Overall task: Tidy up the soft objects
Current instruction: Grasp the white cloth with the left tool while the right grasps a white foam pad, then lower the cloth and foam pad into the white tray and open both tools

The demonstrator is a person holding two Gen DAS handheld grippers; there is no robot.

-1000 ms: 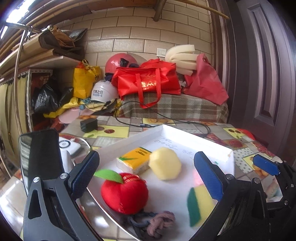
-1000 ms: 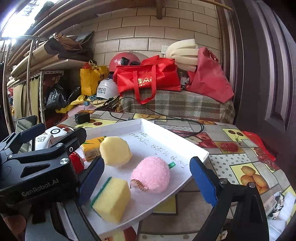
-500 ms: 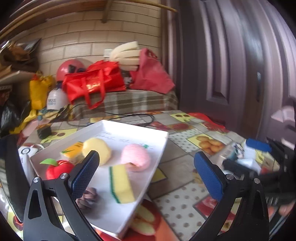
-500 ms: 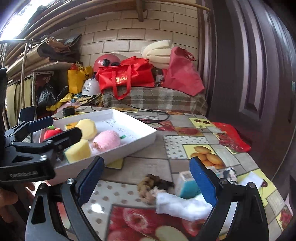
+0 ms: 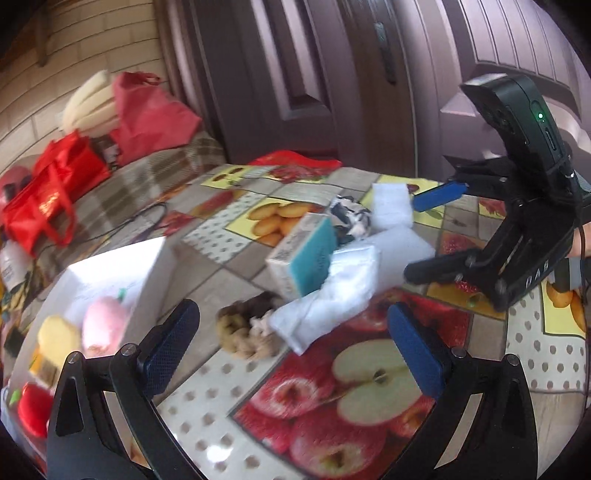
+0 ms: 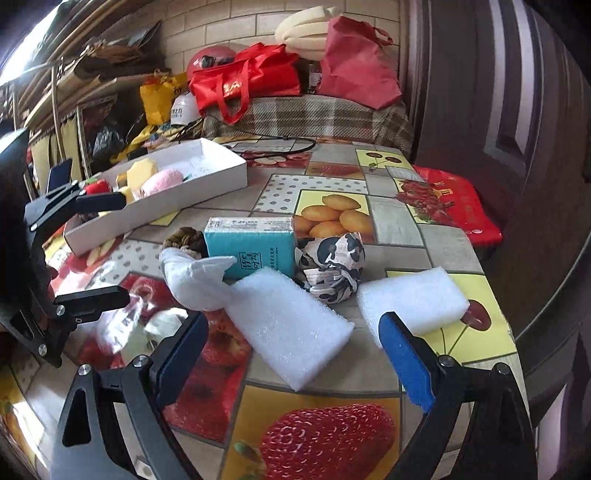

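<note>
Cluttered home storeroom, brick wall (image 6: 221,22), shopping bags (image 6: 243,79), fruit-print tablecloth (image 6: 391,218)

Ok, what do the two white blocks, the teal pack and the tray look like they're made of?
Both white blocks look like open-cell foam: matte, finely pitted faces with soft edges. The teal tissue pack appears wrapped in thin plastic film, slightly glossy and printed with text, though it could be coated paper. The white tray looks like matte cardboard, with thin, flat, sharply folded walls.
</note>
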